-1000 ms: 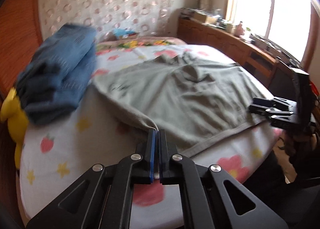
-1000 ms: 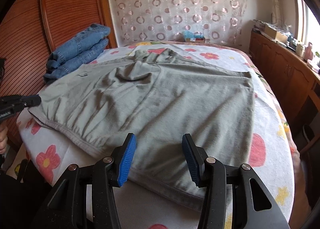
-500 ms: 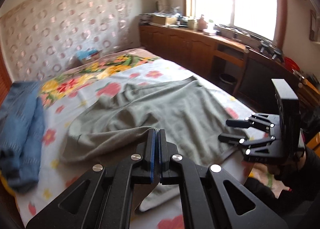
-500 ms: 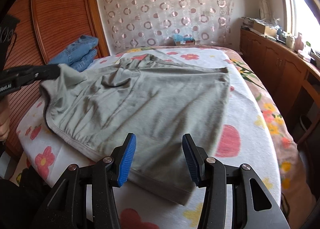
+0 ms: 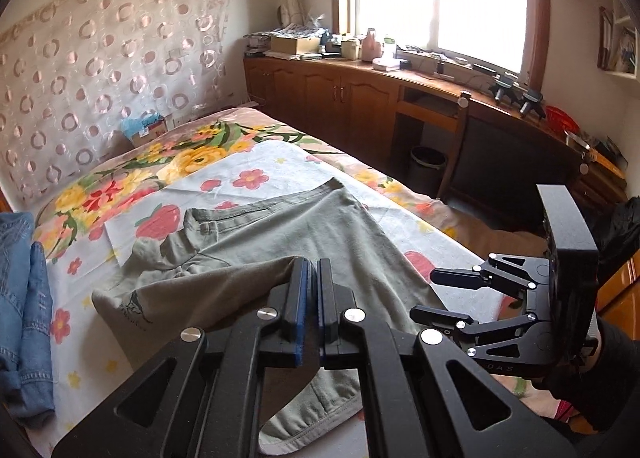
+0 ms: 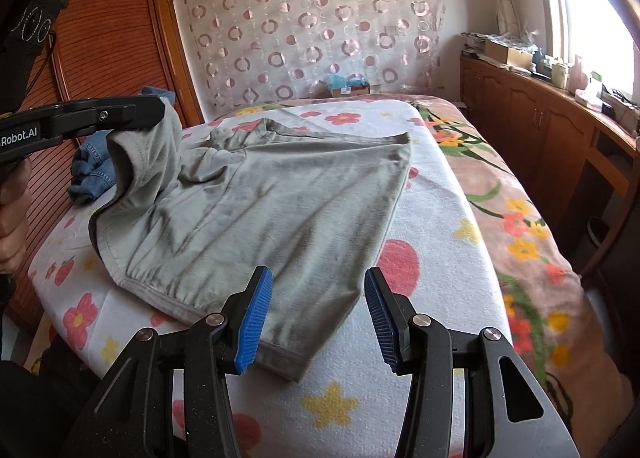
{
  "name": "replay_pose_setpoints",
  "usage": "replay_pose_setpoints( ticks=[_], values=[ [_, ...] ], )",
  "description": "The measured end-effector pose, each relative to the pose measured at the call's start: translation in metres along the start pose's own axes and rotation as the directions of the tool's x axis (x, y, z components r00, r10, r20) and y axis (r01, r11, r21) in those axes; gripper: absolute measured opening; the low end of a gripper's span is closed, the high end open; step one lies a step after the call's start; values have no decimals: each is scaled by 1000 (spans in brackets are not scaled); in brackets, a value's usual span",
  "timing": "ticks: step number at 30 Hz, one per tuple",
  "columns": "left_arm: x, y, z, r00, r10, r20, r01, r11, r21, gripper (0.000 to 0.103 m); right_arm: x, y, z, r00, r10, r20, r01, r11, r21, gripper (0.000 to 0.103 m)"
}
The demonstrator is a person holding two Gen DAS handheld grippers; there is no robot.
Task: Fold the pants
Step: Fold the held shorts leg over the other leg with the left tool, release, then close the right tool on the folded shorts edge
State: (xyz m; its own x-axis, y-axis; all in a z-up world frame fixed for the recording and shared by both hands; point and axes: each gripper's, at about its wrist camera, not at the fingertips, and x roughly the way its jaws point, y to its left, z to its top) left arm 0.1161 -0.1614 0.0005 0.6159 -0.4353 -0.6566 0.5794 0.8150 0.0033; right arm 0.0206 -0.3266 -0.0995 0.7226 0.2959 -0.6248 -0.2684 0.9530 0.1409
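Pants [image 6: 272, 214] lie spread on the bed [image 6: 448, 266], one grey pair, reaching from the near edge toward the far end, where the bunched, seamed part sits; one long side lies along the bed's middle, the other toward the left edge. The left gripper [image 5: 312, 270] has its jaws clamped on the left edge of the cloth and holds it lifted off the sheet, so that this side hangs as a raised flap while the rest lies flat. In the right wrist view the same gripper [image 6: 158, 114] shows at the left, with the cloth draped from its tip.

The right gripper [image 6: 314, 306] hovers over the near hem with its jaws wide apart and nothing between them; the hem corner lies just below and between the blue pads [image 6: 254, 318]. In the left view it [image 5: 432, 296] stands open beside the right edge of the pants.

The fold seems to be lengthwise: the lifted side should go across to the right long edge, so the travel runs across the long axis. The left gripper already has the cloth; the right one is nearer the landing edge and the near hem, and could pin or take that corner.

Count: one pair of grey pants, two grippers, one heap of jeans [image 5: 24, 298] by the bed's left edge, well apart from the fold's path.
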Motion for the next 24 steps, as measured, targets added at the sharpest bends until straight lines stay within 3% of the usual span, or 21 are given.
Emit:
replay_pose_setpoints(
  ticks=[7, 10, 12, 13, 14, 24],
  values=[
    [0, 17, -4, 998, 65, -3, -65, 998, -25, 42, 0, -1, 2, 1000, -2, 7, 2, 1000, -5, 50],
    [-2, 28, -11, 996, 86, -10, -87, 995, -47, 44, 2, 1, 3, 1000, 2, 7, -2, 1000, -12, 50],
    [-2, 34, -16, 993, 113, -17, -114, 992, -50, 58, 3, 3, 4, 1000, 9, 5, -9, 1000, -18, 50],
    [-2, 38, -19, 992, 121, -19, -122, 991, -61, 77, 4, 3, 4, 1000, 12, 4, -12, 1000, -22, 50],
    [-2, 43, -24, 993, 116, -16, -117, 990, -85, 84, 5, 5, 5, 1000, 15, 3, -15, 1000, -27, 50],
    [2, 67, -65, 988, 136, -69, -145, 979, -145, 84, 20, 18, 13, 999, 47, -9, -47, 997, -65, 50]
  ],
)
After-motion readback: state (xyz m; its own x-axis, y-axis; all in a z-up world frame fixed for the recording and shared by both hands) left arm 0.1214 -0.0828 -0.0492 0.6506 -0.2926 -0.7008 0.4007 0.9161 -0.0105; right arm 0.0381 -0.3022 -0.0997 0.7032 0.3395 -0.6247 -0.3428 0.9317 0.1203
